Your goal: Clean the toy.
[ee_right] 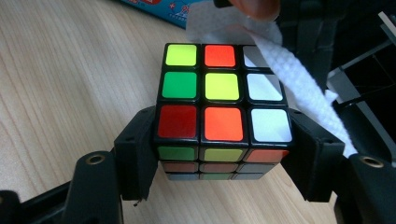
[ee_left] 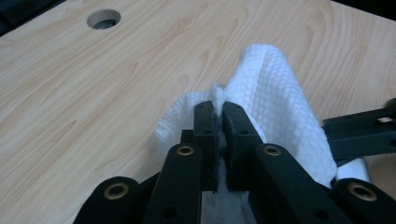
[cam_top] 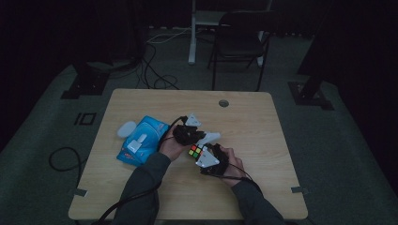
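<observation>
1. The right gripper (ee_right: 224, 154) clamps the puzzle cube (ee_right: 223, 93) just above the table (cam_top: 263, 140); hard wiping could twist it loose.
2. The left gripper (ee_left: 219, 123) pinches a thin fold of the white wipe (ee_left: 275, 93); it may slip out.

A blue wipe packet (cam_top: 142, 139) lies on the wooden table (cam_top: 263, 122), a white lid (cam_top: 126, 128) just beside it. A dark chair (cam_top: 239, 40) stands beyond

beyond my claw: a dim room, grey carpet (cam_top: 338, 154), a dark chair (cam_top: 239, 42) far ahead, cables (cam_top: 150, 70) on the floor, wooden table (cam_top: 263, 122) beneath.
</observation>
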